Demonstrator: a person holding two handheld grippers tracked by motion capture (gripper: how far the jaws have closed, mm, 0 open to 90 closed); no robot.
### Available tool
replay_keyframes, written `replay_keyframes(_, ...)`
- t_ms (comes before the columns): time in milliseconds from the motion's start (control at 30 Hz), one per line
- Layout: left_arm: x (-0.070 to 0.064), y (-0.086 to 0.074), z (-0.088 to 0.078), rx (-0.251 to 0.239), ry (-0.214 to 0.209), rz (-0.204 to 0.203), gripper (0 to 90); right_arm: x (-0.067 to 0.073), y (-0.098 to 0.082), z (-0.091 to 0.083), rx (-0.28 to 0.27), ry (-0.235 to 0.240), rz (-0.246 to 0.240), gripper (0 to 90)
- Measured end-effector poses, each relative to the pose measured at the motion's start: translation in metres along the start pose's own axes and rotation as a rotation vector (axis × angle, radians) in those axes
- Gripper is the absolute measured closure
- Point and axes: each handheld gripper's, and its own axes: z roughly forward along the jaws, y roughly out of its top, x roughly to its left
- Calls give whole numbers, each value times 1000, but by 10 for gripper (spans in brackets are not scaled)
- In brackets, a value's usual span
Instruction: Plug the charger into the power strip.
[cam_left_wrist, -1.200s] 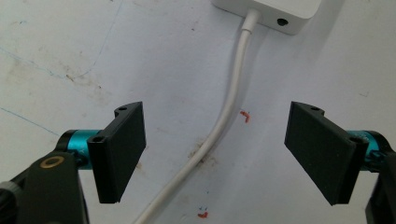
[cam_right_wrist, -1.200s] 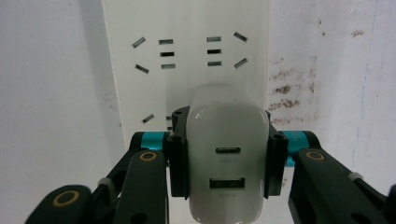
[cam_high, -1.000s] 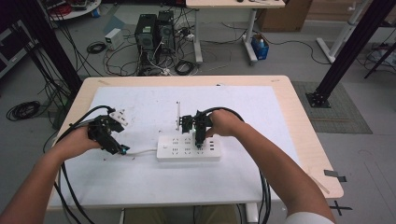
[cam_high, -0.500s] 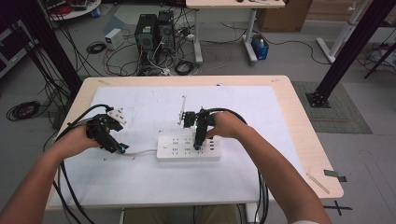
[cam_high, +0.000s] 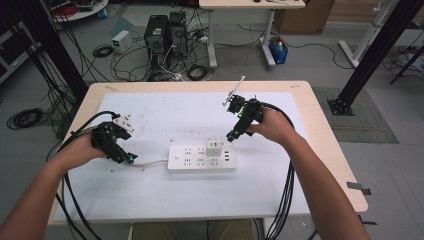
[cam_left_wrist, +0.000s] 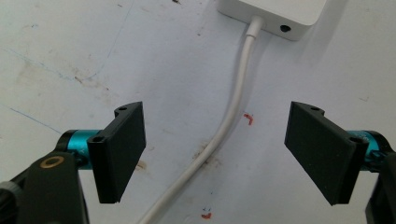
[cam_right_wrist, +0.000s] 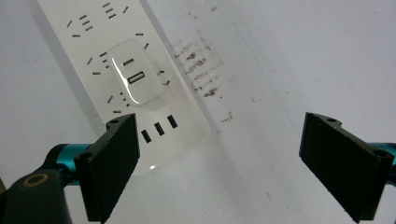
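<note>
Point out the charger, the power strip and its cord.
charger (cam_right_wrist: 135, 77): right gripper view, its glossy top face.
power strip (cam_high: 192, 159): high view, bare socket area on its left half.
cord (cam_left_wrist: 233, 105): left gripper view, mid-length bend.

Power strip lies mid-worktop, long side across. Charger plugged on it, toward its right end. Strip's cord runs off its left end to my left hand-held gripper, cord lying between the jaws, untouched. My right hand-held gripper hangs just behind the strip's right end, off the charger.
</note>
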Motion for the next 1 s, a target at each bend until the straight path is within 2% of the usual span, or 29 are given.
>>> replay_keyframes(100,-1,0,-1,-2,3,1,207,-1,-6,-9,-15,-23,10,118)
replay_keyframes(200,-4,1,-2,-3,7,2,207,-1,-13,-16,-7,-67,26,118)
replay_keyframes(333,-5,3,-3,-4,8,0,207,-4,-23,-30,6,-141,73,118)
replay_keyframes(533,-7,7,-7,-16,20,10,207,-7,-39,-51,21,-213,122,118)
replay_keyframes(600,-6,9,-8,-18,24,16,207,-6,-45,-56,24,-227,138,118)
replay_keyframes(633,-7,10,-8,-31,23,2,207,-6,-48,-59,23,-231,142,118)
replay_keyframes(700,-7,11,-9,-24,29,17,207,-7,-54,-63,26,-243,148,118)
replay_keyframes(833,-7,14,-11,-33,41,14,207,-7,-64,-71,30,-263,179,118)
replay_keyframes(1000,-5,16,-11,-38,46,15,207,-9,-80,-76,33,-238,201,118)
